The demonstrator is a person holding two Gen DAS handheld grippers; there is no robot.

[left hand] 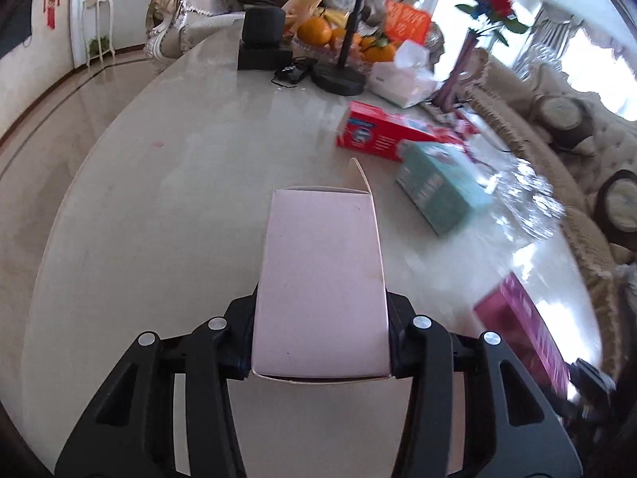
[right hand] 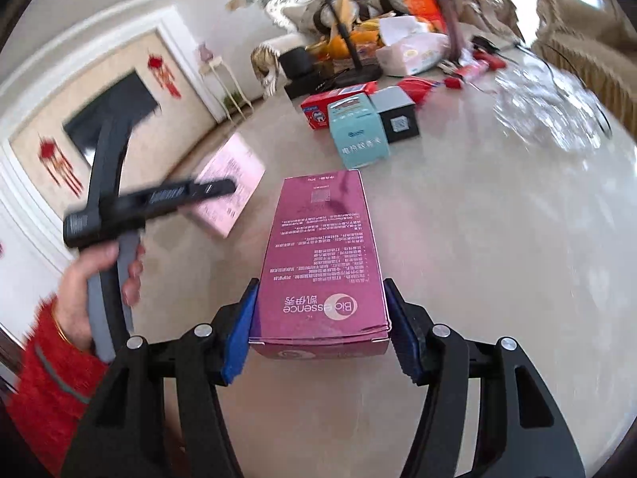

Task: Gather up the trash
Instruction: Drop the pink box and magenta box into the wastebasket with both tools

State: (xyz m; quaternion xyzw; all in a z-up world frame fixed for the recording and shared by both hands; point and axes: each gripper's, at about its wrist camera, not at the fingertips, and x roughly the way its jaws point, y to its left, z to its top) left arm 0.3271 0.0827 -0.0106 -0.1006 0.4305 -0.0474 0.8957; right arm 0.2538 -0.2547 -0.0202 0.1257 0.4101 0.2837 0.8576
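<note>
The left gripper (left hand: 320, 342) is clenched on a pale pink box (left hand: 320, 283), plain matte card, long and rectangular, with one end flap (left hand: 360, 177) standing open at the far end. The box juts forward from between the black fingers over the table (left hand: 159, 219), a glossy cream stone-look top with a rounded edge. In the right wrist view the same pink box (right hand: 231, 187) shows at the left, blurred, with the left gripper (right hand: 215, 189) on it and a hand (right hand: 93, 294) in a fuzzy red sleeve (right hand: 51, 370) on the grey handle.

Further right on the table lies a red box (left hand: 378, 135), glossy printed card, flat on its side. Touching its right end is a teal box (left hand: 442, 191), squarer, also lying down. In the right wrist view a small dark grey box (right hand: 394, 113) stands just beside the teal box (right hand: 358, 135). Beyond them are a black stand base (left hand: 338, 79), oranges (left hand: 314, 30) in a clear dish and a white tissue pack (left hand: 402, 75).

The right gripper (right hand: 320, 318) grips a magenta box (right hand: 322, 263) between blue ribbed pads (right hand: 239, 330). The box is glossy card, long and rectangular, with white print and a round white logo on top, and it points away over the table. At the far right a clear cut-glass dish (right hand: 549, 107) glints, blurred.
</note>
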